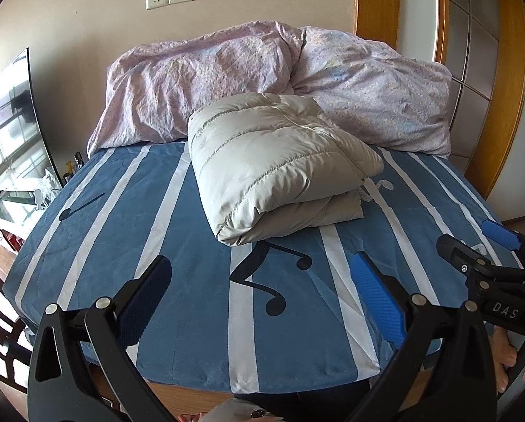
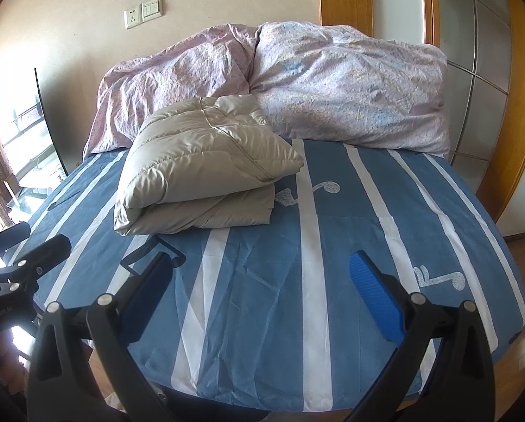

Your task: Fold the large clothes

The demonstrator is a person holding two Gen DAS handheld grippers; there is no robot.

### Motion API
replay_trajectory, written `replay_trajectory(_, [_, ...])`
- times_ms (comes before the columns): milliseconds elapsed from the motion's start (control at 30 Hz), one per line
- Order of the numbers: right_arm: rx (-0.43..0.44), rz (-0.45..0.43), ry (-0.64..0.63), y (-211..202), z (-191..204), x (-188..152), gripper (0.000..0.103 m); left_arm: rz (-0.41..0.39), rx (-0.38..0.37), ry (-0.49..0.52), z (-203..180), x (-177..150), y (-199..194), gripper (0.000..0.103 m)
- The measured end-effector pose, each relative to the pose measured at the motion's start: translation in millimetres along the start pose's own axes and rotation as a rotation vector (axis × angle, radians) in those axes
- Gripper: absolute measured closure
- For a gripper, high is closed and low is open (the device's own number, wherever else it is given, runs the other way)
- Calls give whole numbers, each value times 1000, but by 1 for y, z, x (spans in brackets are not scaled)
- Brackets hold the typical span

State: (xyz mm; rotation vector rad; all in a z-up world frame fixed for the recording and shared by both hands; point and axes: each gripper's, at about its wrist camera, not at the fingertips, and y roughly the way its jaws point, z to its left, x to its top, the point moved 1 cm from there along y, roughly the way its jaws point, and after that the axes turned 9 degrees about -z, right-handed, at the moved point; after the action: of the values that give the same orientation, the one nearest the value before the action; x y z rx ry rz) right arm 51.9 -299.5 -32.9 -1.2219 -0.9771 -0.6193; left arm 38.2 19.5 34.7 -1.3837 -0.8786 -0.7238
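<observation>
A beige quilted down jacket (image 1: 276, 165) lies folded into a thick bundle on the bed, toward the far middle; it also shows in the right wrist view (image 2: 202, 168). My left gripper (image 1: 262, 270) is open and empty, held over the bed's near edge, well short of the jacket. My right gripper (image 2: 262, 267) is open and empty, also over the near edge, with the jacket ahead to its left. The right gripper shows at the right of the left wrist view (image 1: 473, 246); the left gripper's fingers (image 2: 44, 249) show at the left of the right wrist view.
The bed (image 1: 121, 232) has a blue sheet with white stripes and music notes. A crumpled pink floral duvet (image 1: 227, 81) is piled along the far side against the wall. A mirror (image 1: 12, 123) and cluttered shelf stand left; a wooden wardrobe (image 2: 501, 70) stands right.
</observation>
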Motion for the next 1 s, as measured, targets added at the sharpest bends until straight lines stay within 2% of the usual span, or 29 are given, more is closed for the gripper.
replay_trajectory(1000, [-18,-11,1,-1,-8,4,2,-4,-15,5,-8,4,1,1])
